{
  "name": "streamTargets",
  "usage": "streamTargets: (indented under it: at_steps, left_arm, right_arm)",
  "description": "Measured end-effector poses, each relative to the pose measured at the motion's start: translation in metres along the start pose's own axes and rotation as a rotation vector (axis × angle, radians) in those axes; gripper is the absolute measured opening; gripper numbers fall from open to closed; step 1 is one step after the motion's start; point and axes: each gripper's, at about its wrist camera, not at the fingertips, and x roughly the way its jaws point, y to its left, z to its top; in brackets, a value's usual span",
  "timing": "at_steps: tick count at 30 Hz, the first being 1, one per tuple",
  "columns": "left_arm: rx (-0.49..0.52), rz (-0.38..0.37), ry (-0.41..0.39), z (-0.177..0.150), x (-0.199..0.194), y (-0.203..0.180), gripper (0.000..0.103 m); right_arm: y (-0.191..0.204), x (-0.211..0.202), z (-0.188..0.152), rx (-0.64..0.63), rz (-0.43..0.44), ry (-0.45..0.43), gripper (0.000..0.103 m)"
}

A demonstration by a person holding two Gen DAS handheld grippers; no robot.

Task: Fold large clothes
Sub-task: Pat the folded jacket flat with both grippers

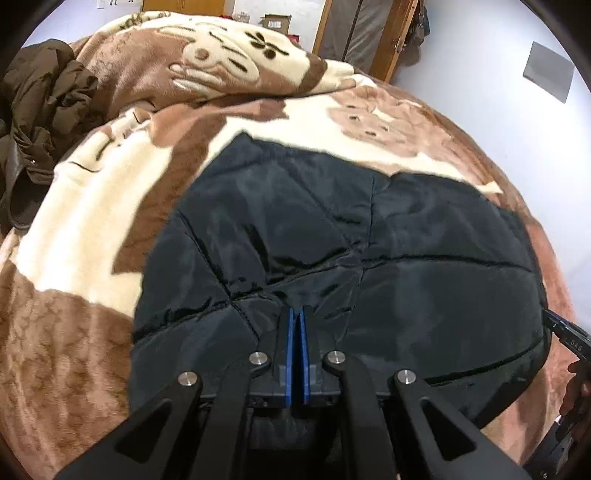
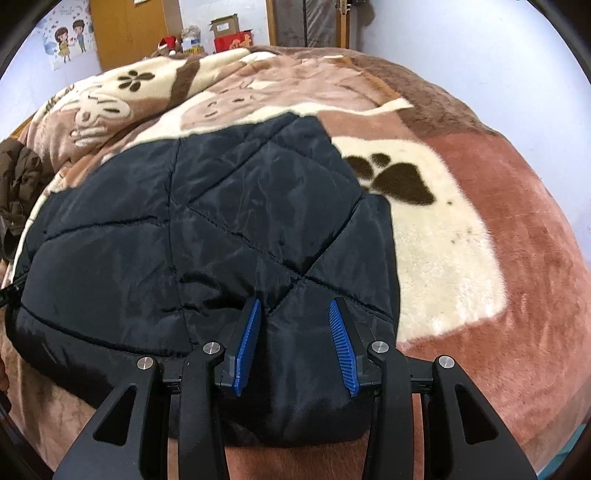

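A bed carries everything, covered by a plush blanket (image 2: 461, 236) in brown, pink and cream with paw and flower prints; a black quilted jacket (image 2: 207, 236) lies folded flat on it; a crumpled dark brown coat (image 1: 44, 110) sits at the far left edge.

letters "BAS" | white print on the black body of the other gripper (image 1: 570, 341) at the right edge of the left wrist view, cut off by the frame | label on brown cardboard box (image 1: 276, 23) by the far wall: too small to read | no other legible text
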Motion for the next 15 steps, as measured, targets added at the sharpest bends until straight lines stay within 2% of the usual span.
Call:
streamTargets:
  at_steps: [6,11,15]
  left_arm:
    - [-0.02,0.034,-0.088,0.009,-0.033,0.019,0.006]
    - [-0.042,0.07,-0.05,0.006,-0.022,0.041,0.006]
    - [-0.064,0.06,-0.037,0.002,-0.013,0.049,0.007]
  right_arm:
    - [-0.011,-0.024,0.003,0.022,0.024,-0.06,0.04]
    - [-0.02,-0.013,0.003,0.047,0.019,-0.035,0.044]
    - [-0.024,-0.004,0.002,0.059,0.03,-0.026,0.046]
